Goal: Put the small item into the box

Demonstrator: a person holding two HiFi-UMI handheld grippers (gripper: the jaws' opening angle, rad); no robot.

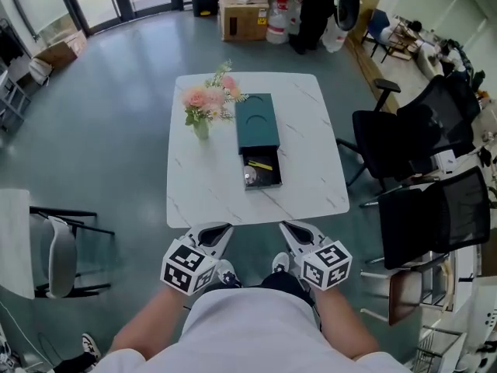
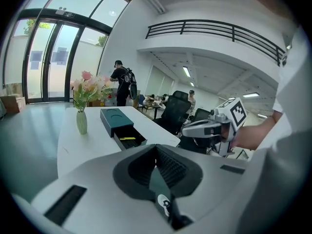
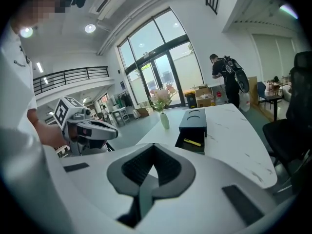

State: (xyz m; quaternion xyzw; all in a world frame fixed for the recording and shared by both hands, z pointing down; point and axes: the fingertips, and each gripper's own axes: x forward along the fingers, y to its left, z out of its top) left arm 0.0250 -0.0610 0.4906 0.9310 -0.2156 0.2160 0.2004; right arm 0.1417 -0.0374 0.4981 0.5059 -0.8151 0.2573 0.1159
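Observation:
A dark teal box [image 1: 257,123] lies on the white marble table [image 1: 311,169], its drawer [image 1: 262,171] pulled out toward me. Inside the drawer lie a thin yellow item [image 1: 260,165] and a small round silvery item [image 1: 250,177]. My left gripper [image 1: 220,230] and right gripper [image 1: 293,228] hover side by side just off the table's near edge, short of the box. Both are shut with nothing between the jaws. The left gripper view shows the box [image 2: 116,119] ahead and the right gripper [image 2: 195,128] alongside. The right gripper view shows the open drawer [image 3: 192,142].
A vase of pink flowers [image 1: 203,107] stands left of the box. Black office chairs [image 1: 404,138] crowd the table's right side, and a white chair [image 1: 58,255] sits at the left. Cardboard boxes [image 1: 242,10] stand beyond the table. A person in black [image 2: 122,82] stands far off.

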